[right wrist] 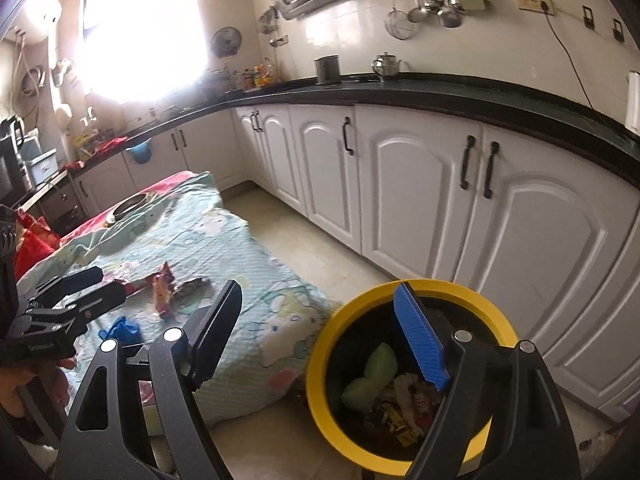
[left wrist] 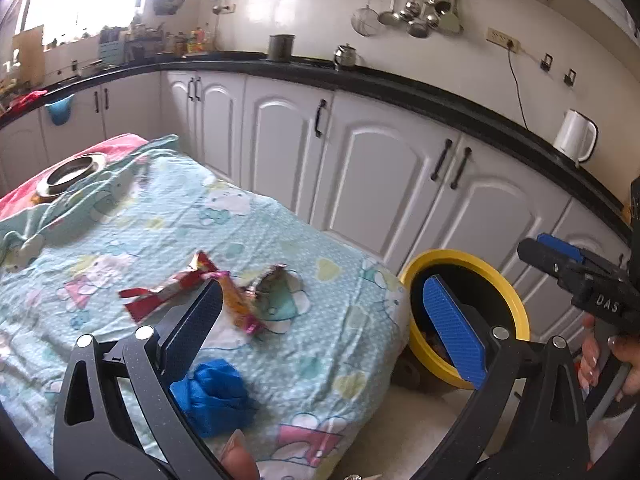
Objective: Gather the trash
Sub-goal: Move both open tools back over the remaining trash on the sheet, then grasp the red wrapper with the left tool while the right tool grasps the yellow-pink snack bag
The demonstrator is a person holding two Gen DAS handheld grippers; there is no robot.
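Both grippers pointed downward, empty: left gripper wide open over crumpled snack wrappers, right gripper spread above the yellow-rimmed black bin.

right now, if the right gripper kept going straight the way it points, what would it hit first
Probably the bin. The right gripper is open and empty, aimed between the bed's corner and the bin's yellow rim, so it could meet the floor just beside it; depth is unclear.
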